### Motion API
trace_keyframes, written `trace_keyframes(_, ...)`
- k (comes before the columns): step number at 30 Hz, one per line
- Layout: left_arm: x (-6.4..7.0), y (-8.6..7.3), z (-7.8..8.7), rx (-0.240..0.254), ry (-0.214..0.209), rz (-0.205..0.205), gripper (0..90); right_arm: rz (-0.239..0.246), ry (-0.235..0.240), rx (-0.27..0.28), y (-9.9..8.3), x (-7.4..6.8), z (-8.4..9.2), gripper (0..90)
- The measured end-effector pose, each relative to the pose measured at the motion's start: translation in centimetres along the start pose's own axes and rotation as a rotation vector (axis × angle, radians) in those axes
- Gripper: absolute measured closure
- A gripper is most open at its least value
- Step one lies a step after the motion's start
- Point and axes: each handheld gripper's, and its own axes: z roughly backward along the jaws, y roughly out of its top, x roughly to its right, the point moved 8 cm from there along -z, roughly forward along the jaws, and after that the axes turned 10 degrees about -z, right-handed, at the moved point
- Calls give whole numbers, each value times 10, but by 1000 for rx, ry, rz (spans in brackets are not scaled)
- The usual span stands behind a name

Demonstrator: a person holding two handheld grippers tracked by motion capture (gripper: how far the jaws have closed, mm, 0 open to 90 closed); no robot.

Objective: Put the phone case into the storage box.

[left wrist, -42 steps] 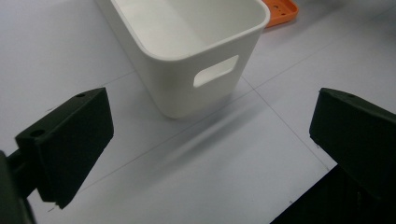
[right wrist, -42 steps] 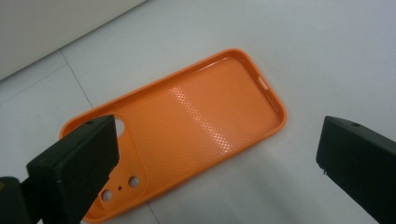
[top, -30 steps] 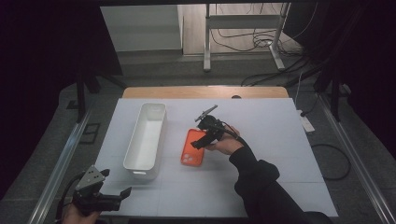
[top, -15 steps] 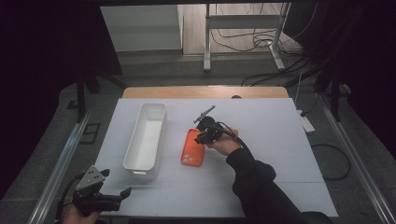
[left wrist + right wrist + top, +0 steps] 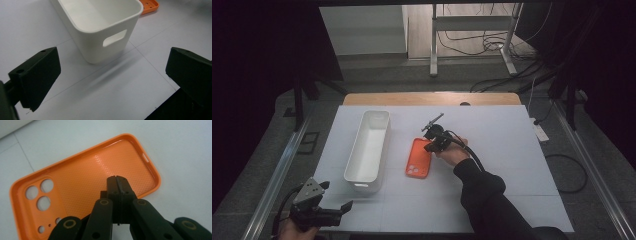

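The white table top [image 5: 512, 165] spreads over the middle and lower part of the high view. On it, left of centre, stands a long white plastic bin with rounded corners [image 5: 368, 144], running up and down the frame; in the left gripper view it sits at the top centre [image 5: 100, 27], its handle slot facing the camera. Just right of the bin in the high view lies a flat orange phone case with camera cut-outs [image 5: 419, 158], inner side up, close to the bin but apart from it. In the right gripper view the case [image 5: 75, 180] crosses the middle of the frame at a slant.

The right gripper [image 5: 432, 146] sits at the case's upper right edge in the high view. Its jaws have just been closing and now meet over the case's near rim [image 5: 117, 182]; whether they pinch the rim I cannot tell.

The left gripper [image 5: 344, 207] rests at the lower left of the high view, jaws wide apart with nothing between them.
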Motion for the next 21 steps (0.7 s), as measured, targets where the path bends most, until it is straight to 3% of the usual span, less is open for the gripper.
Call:
trace_keyframes(10, 0, 0, 0, -1, 0, -4, 8, -16, -14, -28, -3, 6, -4, 894)
trace_keyframes(21, 1, 0, 0, -3, 0, -3, 8, -45, -9, -43, -15, 14, 5, 894)
